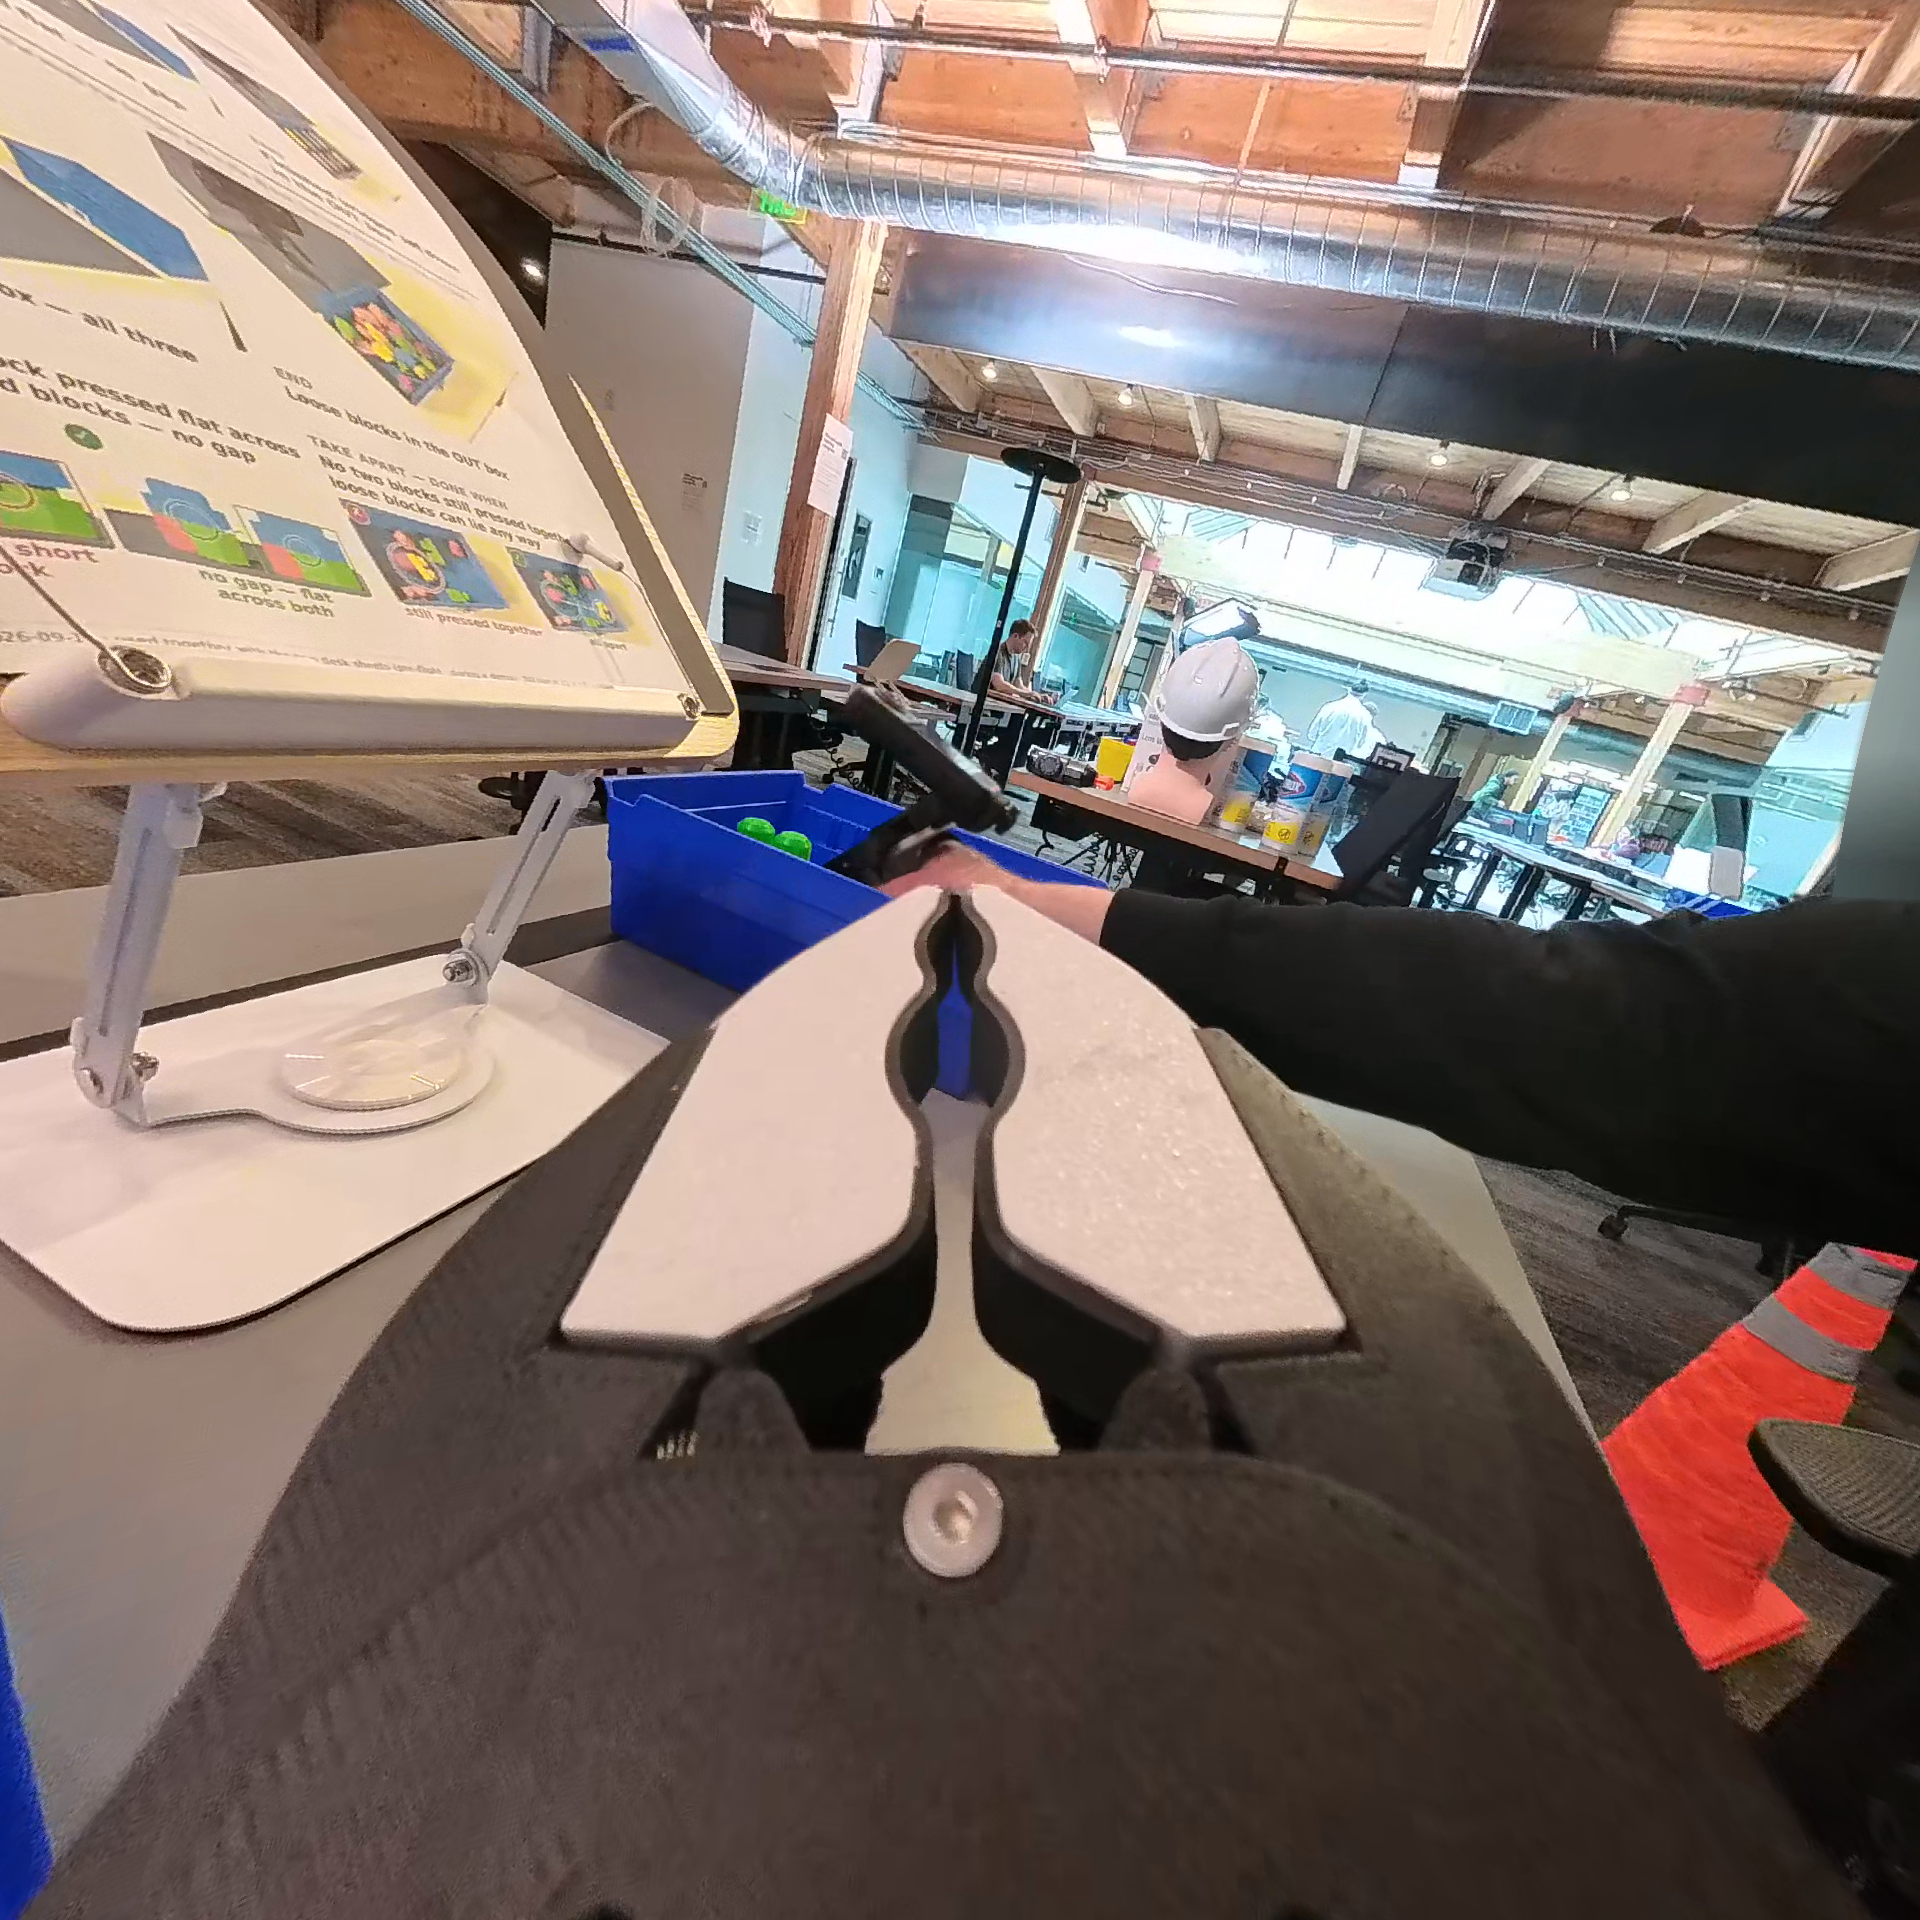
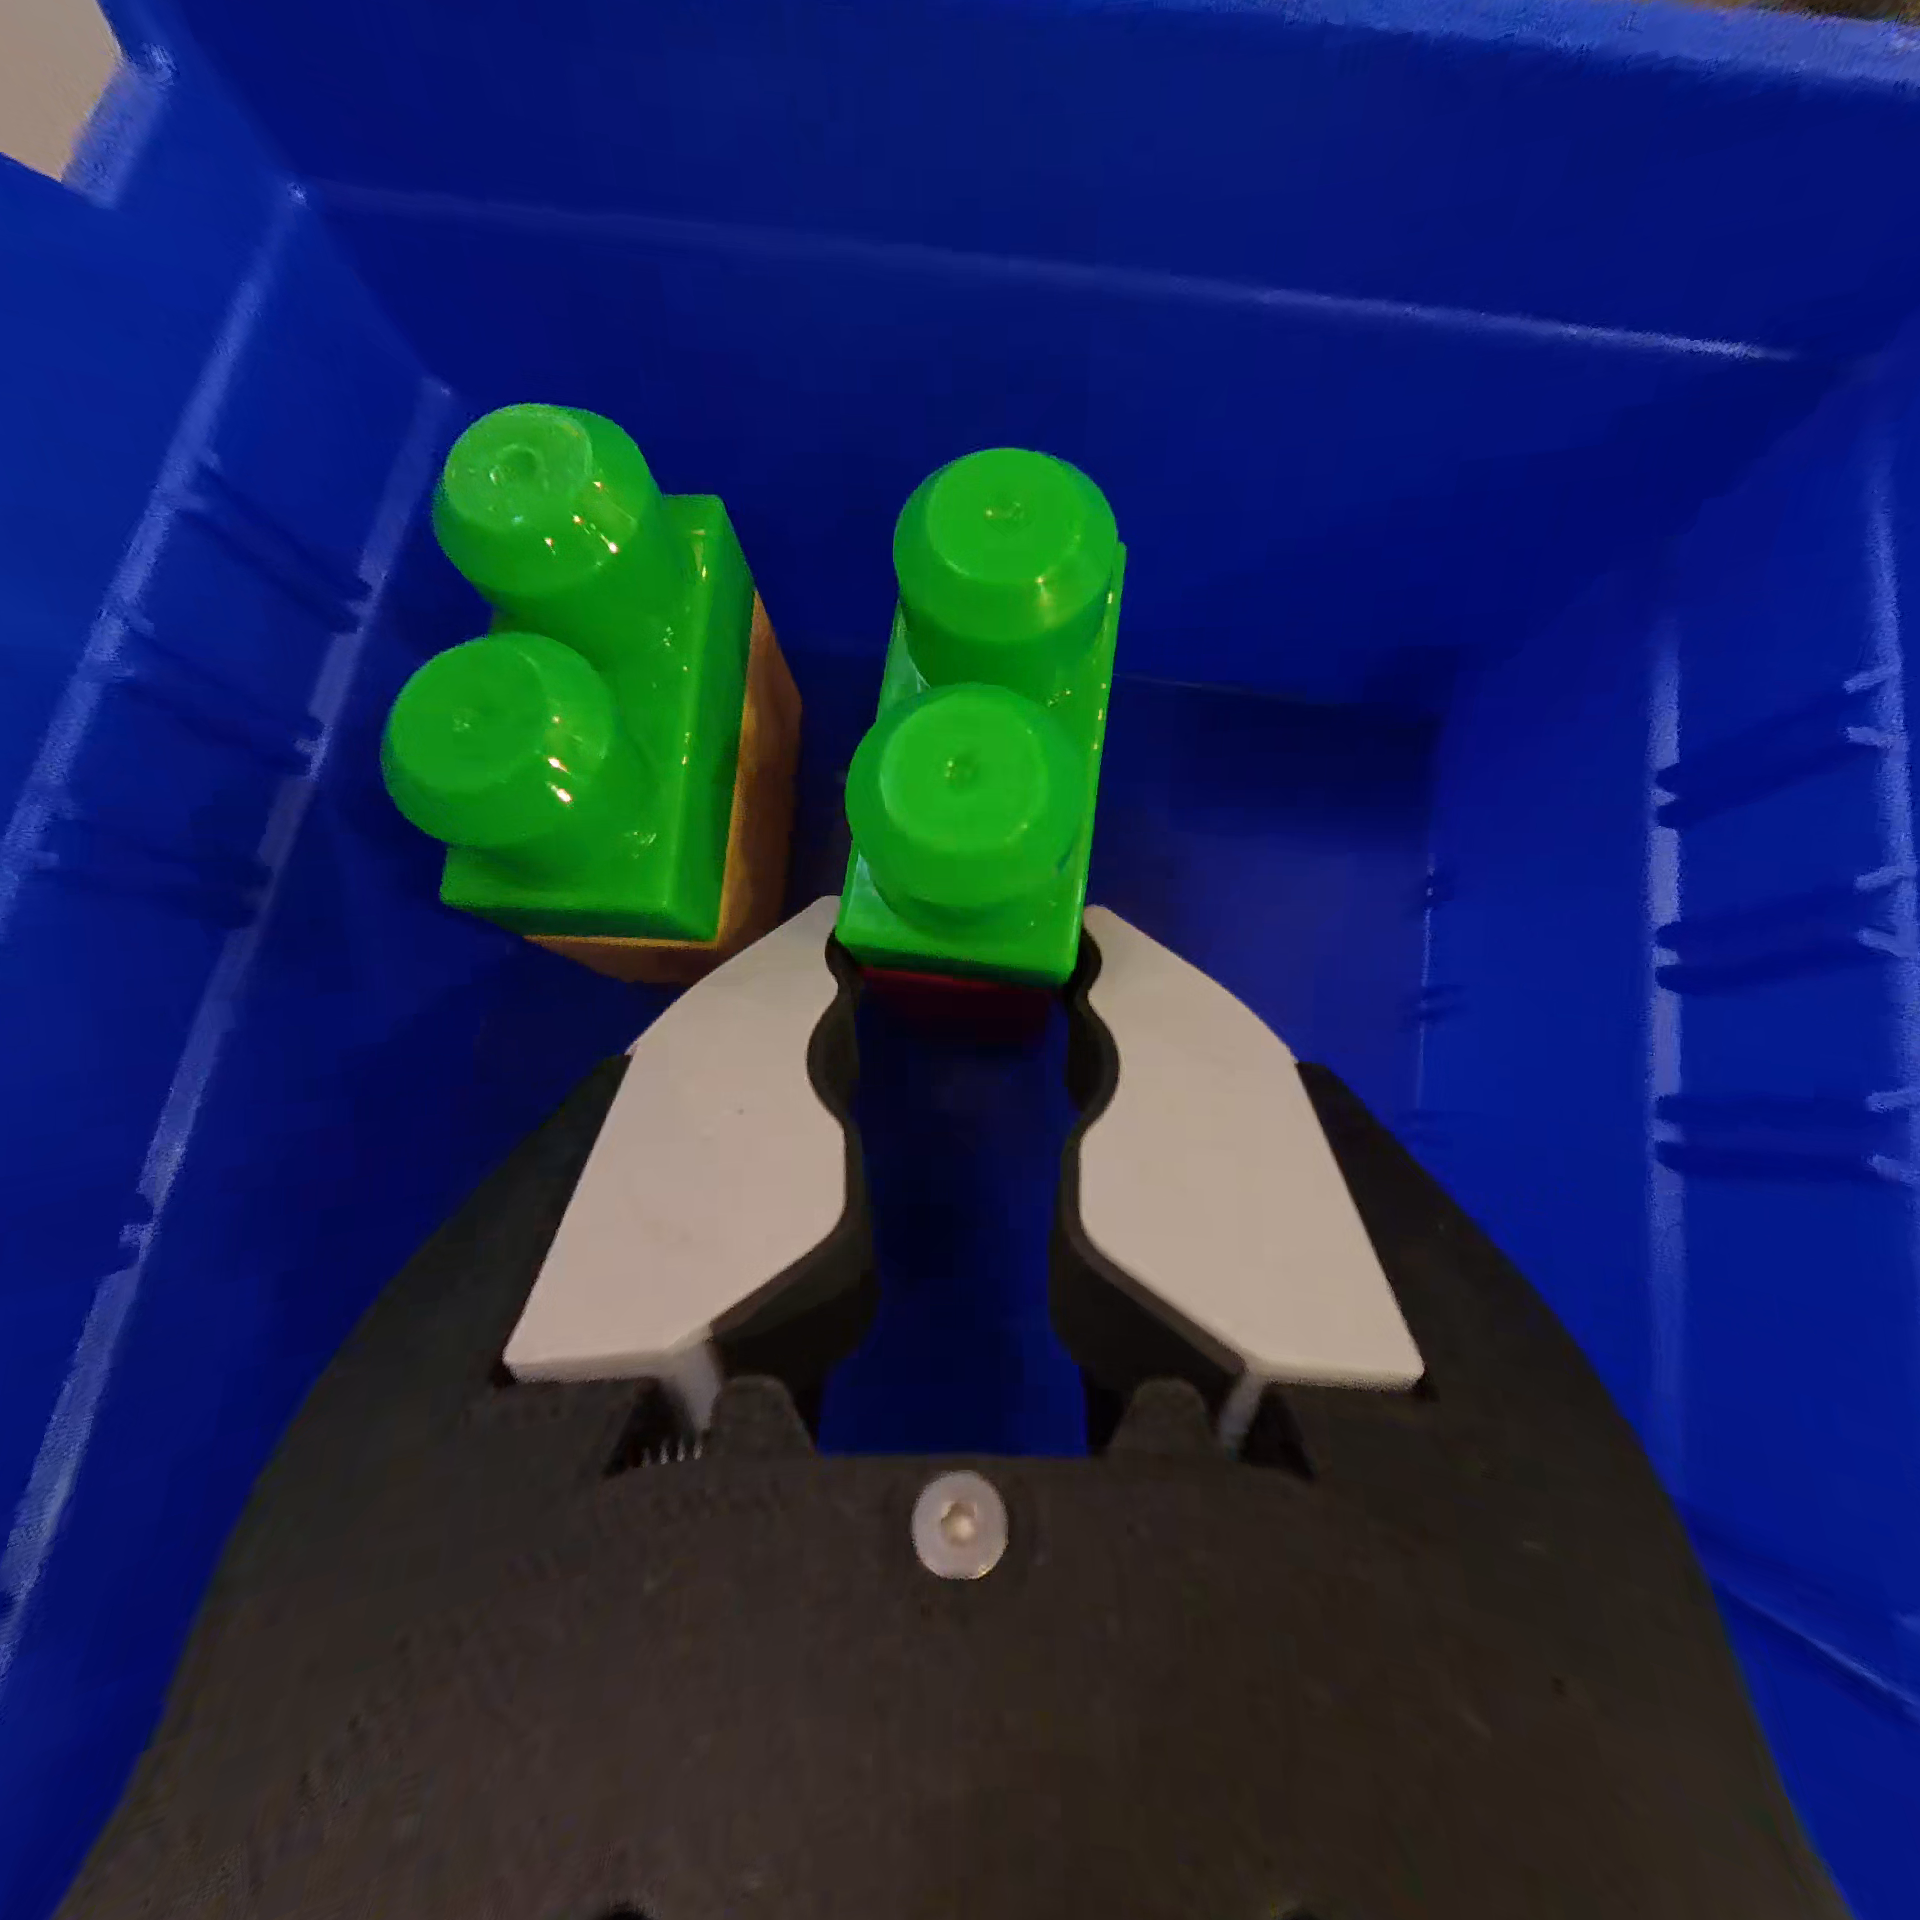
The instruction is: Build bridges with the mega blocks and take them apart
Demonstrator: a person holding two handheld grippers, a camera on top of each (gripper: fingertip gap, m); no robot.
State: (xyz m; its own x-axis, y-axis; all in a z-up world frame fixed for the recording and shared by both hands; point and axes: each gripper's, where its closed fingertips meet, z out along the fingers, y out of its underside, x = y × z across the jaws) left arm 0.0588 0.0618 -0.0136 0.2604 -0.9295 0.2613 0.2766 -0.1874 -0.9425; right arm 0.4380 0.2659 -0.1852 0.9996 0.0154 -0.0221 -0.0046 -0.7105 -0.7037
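My right gripper (image 2: 961, 940) is down inside the blue bin (image 2: 1558, 727), and its two pads press on the near end of a green two-stud block (image 2: 987, 727), one pad on each side. That green block sits on top of a red block (image 2: 951, 1003), of which I see only a dark strip just under the green one, between my fingertips. Just to the left of this stack stands a second green two-stud block (image 2: 582, 675) mounted on an orange-brown block (image 2: 764, 769); the two stacks stand close, side by side, with a narrow gap between them. Both stand upright on the bin floor, towards the far wall.

My left gripper (image 1: 951, 909) is closed with nothing in it: the white fingertips meet at the front, and only a sliver of the bin's blue shows through the gap farther back. It hovers on the near side of the same bin (image 1: 717, 894), which rests on the grey table (image 1: 260, 935). Over the bin's rim I see two green studs (image 1: 774, 836), and a black-sleeved arm (image 1: 1455, 1018) reaching in from the right, holding the other gripper (image 1: 925, 790) down into the bin. To the left stands a white tilted stand (image 1: 312, 1060) carrying an instruction sheet (image 1: 260, 364).
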